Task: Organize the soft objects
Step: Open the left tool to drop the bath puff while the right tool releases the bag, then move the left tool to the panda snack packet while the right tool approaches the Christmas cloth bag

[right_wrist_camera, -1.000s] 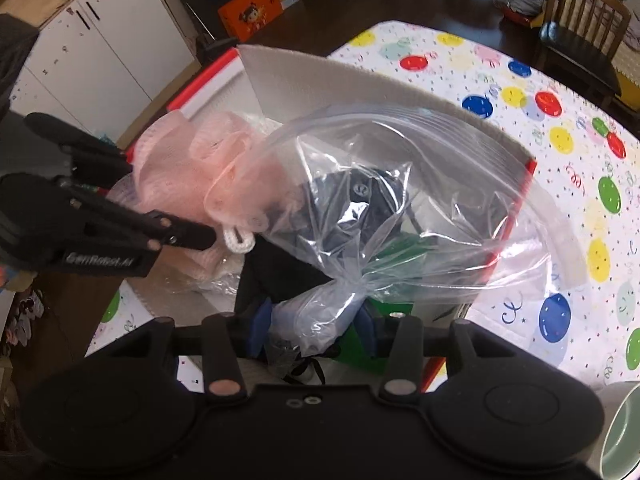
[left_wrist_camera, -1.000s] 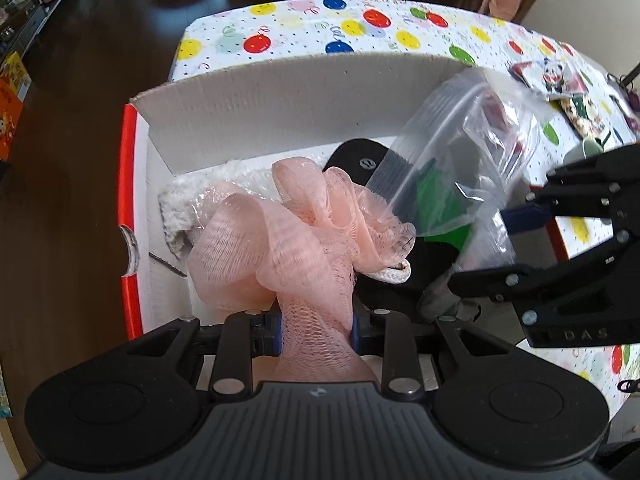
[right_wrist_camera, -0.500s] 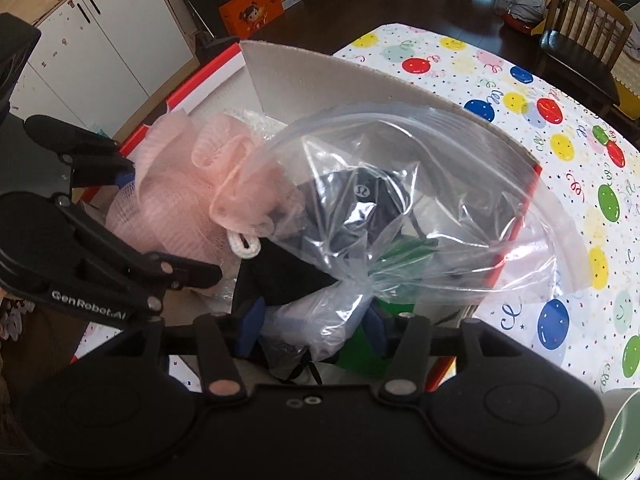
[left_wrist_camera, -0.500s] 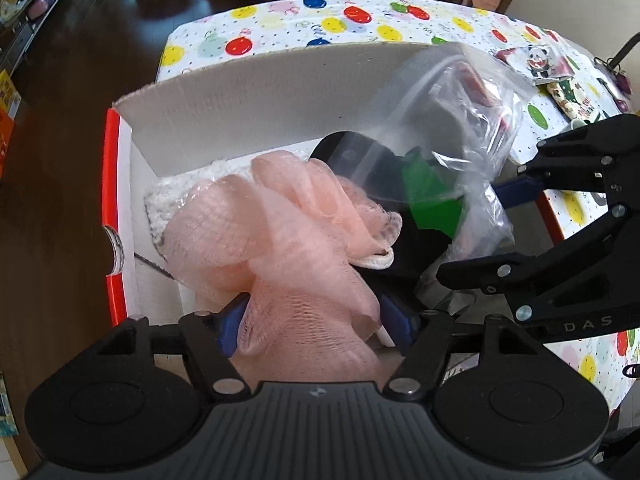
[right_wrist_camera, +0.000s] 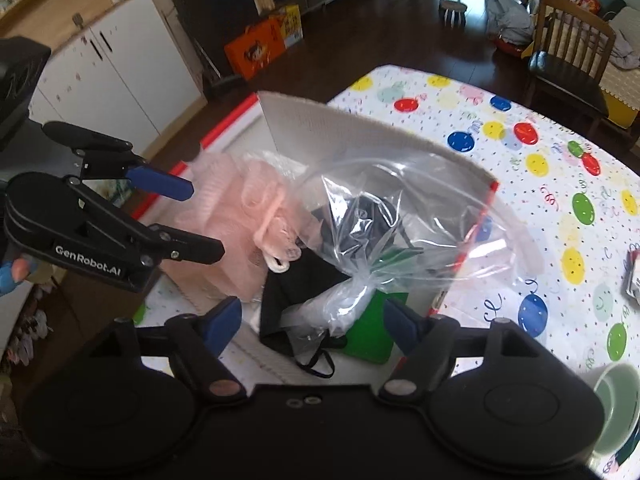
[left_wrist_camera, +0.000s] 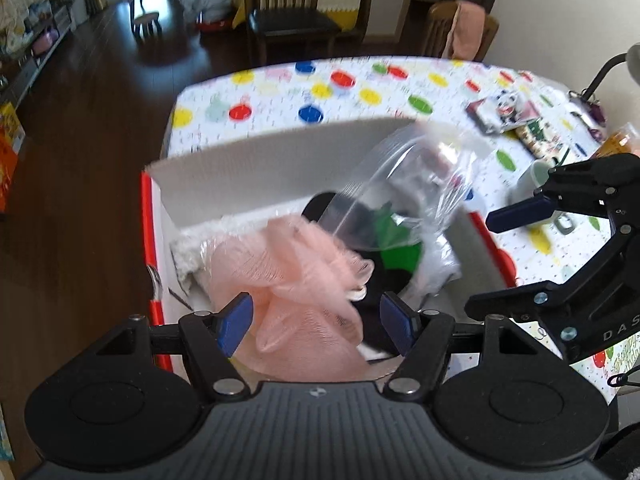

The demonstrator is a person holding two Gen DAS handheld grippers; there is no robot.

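Observation:
A pink mesh bath sponge [left_wrist_camera: 296, 276] lies in a white cardboard box [left_wrist_camera: 260, 168] with red edges. My left gripper [left_wrist_camera: 316, 320] hovers just above the sponge, open, its pads clear of the mesh. Beside the sponge a crumpled clear zip bag [right_wrist_camera: 400, 216] rests on black cloth [right_wrist_camera: 296, 284] and a green item [right_wrist_camera: 372, 332]. My right gripper [right_wrist_camera: 312, 316] is over the bag's bunched end; its jaws are opening and its pads do not press the plastic. In the right wrist view the pink sponge [right_wrist_camera: 232, 216], the box [right_wrist_camera: 320, 124] and the left gripper [right_wrist_camera: 204, 220] sit at the left.
The box stands on a table with a polka-dot cloth [left_wrist_camera: 280, 96]. A white fluffy item [left_wrist_camera: 188, 248] lies in the box's left corner. A pale green mug [right_wrist_camera: 616, 404] stands right of the box. Small printed packets [left_wrist_camera: 504, 112] lie far right. A chair [left_wrist_camera: 288, 16] stands behind the table.
Both grippers have opened, let go of the pink sponge and the clear bag, and lifted away. The sponge and bag stay in the box.

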